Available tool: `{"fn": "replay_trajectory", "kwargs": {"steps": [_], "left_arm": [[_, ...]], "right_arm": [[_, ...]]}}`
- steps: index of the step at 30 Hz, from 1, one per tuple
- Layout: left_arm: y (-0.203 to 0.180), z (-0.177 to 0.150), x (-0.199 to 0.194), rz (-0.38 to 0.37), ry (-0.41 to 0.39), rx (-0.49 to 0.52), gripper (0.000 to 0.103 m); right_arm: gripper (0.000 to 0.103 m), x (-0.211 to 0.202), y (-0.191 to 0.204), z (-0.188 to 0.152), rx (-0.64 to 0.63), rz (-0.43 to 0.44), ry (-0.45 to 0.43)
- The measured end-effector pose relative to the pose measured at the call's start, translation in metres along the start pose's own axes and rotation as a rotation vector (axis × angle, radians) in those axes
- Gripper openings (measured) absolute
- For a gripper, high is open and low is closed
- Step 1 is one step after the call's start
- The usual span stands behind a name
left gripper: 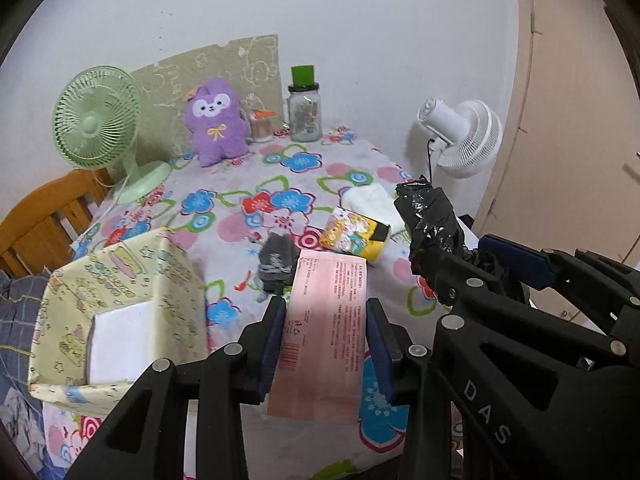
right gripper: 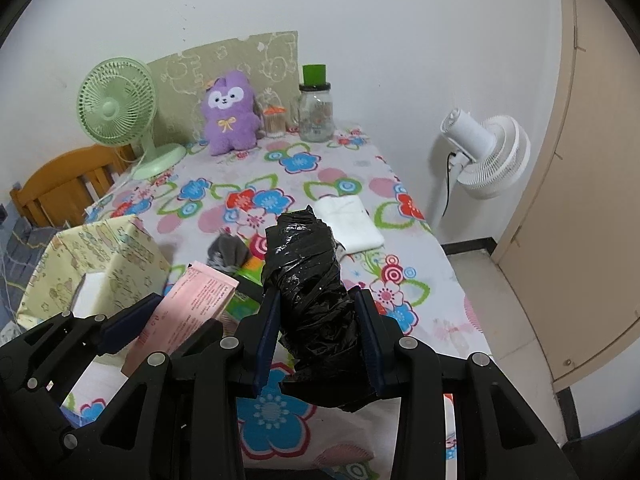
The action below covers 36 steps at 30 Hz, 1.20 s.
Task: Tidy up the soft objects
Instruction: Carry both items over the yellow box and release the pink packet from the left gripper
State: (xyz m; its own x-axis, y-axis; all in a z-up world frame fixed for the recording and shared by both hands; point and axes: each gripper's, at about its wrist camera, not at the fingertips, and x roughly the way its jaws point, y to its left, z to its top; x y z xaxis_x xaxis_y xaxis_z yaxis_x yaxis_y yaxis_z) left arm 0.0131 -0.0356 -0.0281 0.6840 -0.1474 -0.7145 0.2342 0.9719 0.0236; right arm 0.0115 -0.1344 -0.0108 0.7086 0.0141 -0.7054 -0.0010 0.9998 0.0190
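Note:
My left gripper [left gripper: 326, 312] is shut on a pink packet [left gripper: 326, 332] and holds it above the table, right of the pale yellow fabric box [left gripper: 120, 280]. My right gripper [right gripper: 318, 300] is shut on a black plastic bag roll [right gripper: 310, 272]; it also shows in the left wrist view [left gripper: 430, 224]. On the floral tablecloth [right gripper: 304, 160] lie a grey sock [left gripper: 276, 264], a yellow packet [left gripper: 356, 236] and a folded white cloth [right gripper: 348, 220]. A white block [left gripper: 120, 340] sits inside the box. A purple plush [right gripper: 230, 114] stands at the back.
A green desk fan [right gripper: 116, 108] stands at the back left. A glass jar with green lid [right gripper: 316, 108] and a small cotton-swab container [right gripper: 274, 120] stand at the back. A white floor fan [right gripper: 484, 152] and a door [right gripper: 580, 160] are right. A wooden chair [right gripper: 64, 188] is left.

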Motion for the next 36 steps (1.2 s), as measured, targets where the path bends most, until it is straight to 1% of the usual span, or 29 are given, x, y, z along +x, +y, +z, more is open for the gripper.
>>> {"fn": "replay_trajectory", "kwargs": {"steps": [9,17,29,36], "left_arm": [[0.023,0.011,-0.024,0.014,-0.042,-0.020,0.041],[0.048,0.018,-0.044,0.058,-0.075,-0.041,0.041],[0.095,0.020,-0.054,0.138,-0.075,-0.088,0.041],[0.129,0.017,-0.044,0.167,-0.053,-0.119,0.041]], "right_arm": [[0.041,-0.021,0.025,0.016,-0.009,0.012,-0.032],[0.041,-0.032,0.053,0.028,-0.032,0.054,-0.064],[0.041,-0.024,0.103,0.046,-0.065,0.144,-0.062],[0.041,-0.006,0.136,0.051,-0.084,0.175,-0.034]]}}
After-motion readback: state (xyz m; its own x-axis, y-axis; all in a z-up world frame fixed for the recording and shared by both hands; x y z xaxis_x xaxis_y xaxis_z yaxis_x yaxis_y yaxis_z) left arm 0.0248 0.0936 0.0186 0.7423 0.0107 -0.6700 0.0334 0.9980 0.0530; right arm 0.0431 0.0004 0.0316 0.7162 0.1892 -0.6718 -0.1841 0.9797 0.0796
